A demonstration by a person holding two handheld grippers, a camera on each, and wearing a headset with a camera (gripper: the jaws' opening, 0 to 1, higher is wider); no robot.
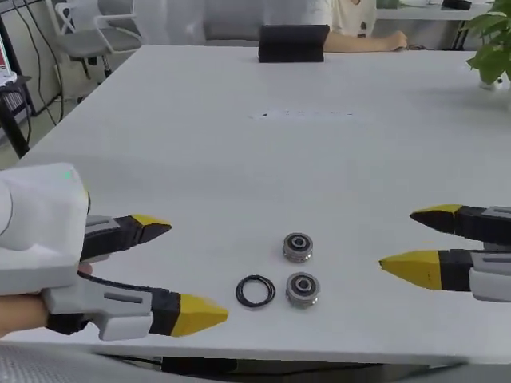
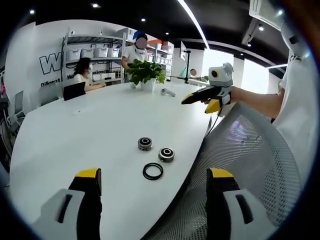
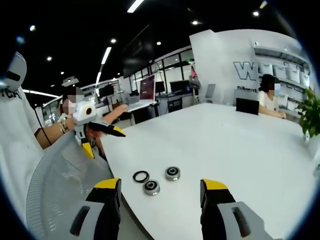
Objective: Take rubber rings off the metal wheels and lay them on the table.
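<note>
Two small metal wheels lie near the table's front edge, one (image 1: 298,246) farther back and one (image 1: 303,289) nearer, each with a dark band around it. A loose black rubber ring (image 1: 255,290) lies flat just left of the nearer wheel. The same wheels (image 2: 145,144) (image 2: 166,154) and ring (image 2: 152,171) lie ahead of my left gripper (image 2: 152,181), and the wheels (image 3: 173,173) (image 3: 151,187) and ring (image 3: 141,176) ahead of my right gripper (image 3: 160,189). My left gripper (image 1: 188,271) hovers open at the left, my right gripper (image 1: 411,239) open at the right, both empty and apart from the parts.
The white table (image 1: 303,152) stretches far back. A black tablet case (image 1: 292,43) stands at its far edge with a person's arm (image 1: 375,38) behind it. A potted plant (image 1: 493,48) is at the far right, an office chair (image 1: 88,32) at the far left.
</note>
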